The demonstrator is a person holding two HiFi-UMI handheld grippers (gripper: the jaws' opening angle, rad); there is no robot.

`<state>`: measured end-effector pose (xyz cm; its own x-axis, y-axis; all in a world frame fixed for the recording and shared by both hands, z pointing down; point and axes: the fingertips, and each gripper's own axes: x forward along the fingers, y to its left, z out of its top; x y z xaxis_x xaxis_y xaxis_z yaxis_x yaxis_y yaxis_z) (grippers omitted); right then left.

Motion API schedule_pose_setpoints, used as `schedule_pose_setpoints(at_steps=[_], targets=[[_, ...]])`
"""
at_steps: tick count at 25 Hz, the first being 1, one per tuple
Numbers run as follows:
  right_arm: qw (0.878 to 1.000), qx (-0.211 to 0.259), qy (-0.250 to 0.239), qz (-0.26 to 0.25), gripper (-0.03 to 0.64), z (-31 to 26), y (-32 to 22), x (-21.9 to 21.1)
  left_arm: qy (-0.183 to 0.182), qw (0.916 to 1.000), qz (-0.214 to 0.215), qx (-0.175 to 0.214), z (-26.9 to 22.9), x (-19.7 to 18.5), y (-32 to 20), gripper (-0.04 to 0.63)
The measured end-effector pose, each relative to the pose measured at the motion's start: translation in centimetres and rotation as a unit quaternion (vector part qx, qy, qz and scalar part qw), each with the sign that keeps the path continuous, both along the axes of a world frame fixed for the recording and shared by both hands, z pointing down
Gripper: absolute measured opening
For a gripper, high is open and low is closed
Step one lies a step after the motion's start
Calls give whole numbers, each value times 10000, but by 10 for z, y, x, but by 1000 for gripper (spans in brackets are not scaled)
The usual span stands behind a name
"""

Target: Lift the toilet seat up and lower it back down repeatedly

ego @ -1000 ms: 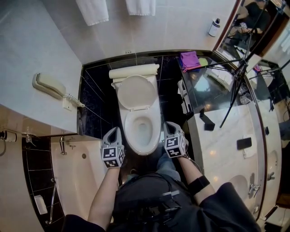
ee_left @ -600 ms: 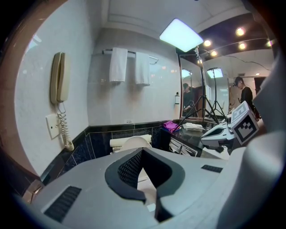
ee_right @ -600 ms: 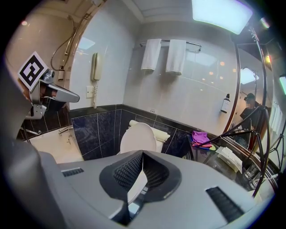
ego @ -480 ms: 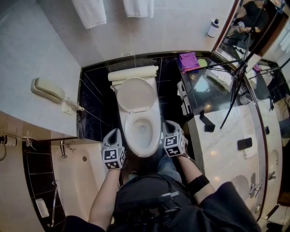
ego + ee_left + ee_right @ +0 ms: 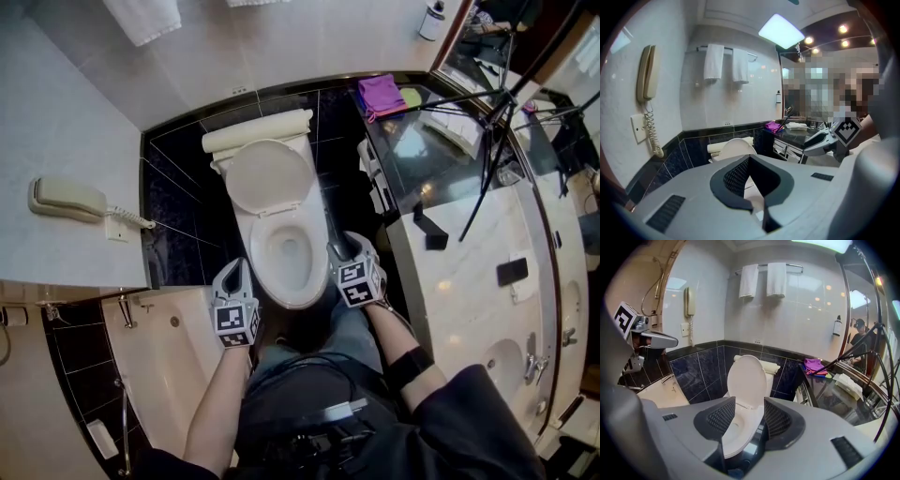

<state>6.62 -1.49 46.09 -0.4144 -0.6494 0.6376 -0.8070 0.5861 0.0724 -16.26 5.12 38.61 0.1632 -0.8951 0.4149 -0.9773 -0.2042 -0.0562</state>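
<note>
A white toilet [image 5: 281,246] stands against the black tiled wall. Its lid [image 5: 269,178] is raised against the tank, and the seat [image 5: 740,420] lies down on the bowl. My left gripper [image 5: 232,269] hangs at the bowl's front left; in the left gripper view its jaws [image 5: 749,159] meet, with nothing in them. My right gripper [image 5: 341,247] is at the bowl's front right. Its jaws [image 5: 750,412] have just been opening and stand apart, and only the seat rim shows through the gap, untouched.
A wall phone [image 5: 67,199] with a coiled cord hangs on the left. The bathtub [image 5: 159,342] lies at the lower left. A dark glass counter [image 5: 422,159] with a purple cloth [image 5: 381,93] and a tripod [image 5: 497,112] is on the right. Towels [image 5: 759,280] hang above the toilet.
The head view has swung, so the toilet now sits higher and further left. Both grippers have dropped a little and stay at either side of the bowl's front.
</note>
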Motion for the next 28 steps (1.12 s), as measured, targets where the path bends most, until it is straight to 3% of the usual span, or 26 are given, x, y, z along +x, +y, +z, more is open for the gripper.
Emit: schedule_pose_setpoints(at_steps=[11, 19, 22, 28], targets=[[9942, -1045, 61, 227, 212, 161, 5, 15, -145, 9994, -19, -321, 100, -3, -15, 0], [9795, -1819, -296, 820, 212, 286, 43, 20, -202, 9973, 171, -680, 194, 5, 2, 0], [9693, -2111, -582, 1116, 212, 329, 54, 25, -207, 9967, 233, -753, 226, 8, 9, 0], [9291, -2821, -1426, 1917, 212, 413, 74, 31, -271, 9945, 439, -914, 271, 15, 13, 0]])
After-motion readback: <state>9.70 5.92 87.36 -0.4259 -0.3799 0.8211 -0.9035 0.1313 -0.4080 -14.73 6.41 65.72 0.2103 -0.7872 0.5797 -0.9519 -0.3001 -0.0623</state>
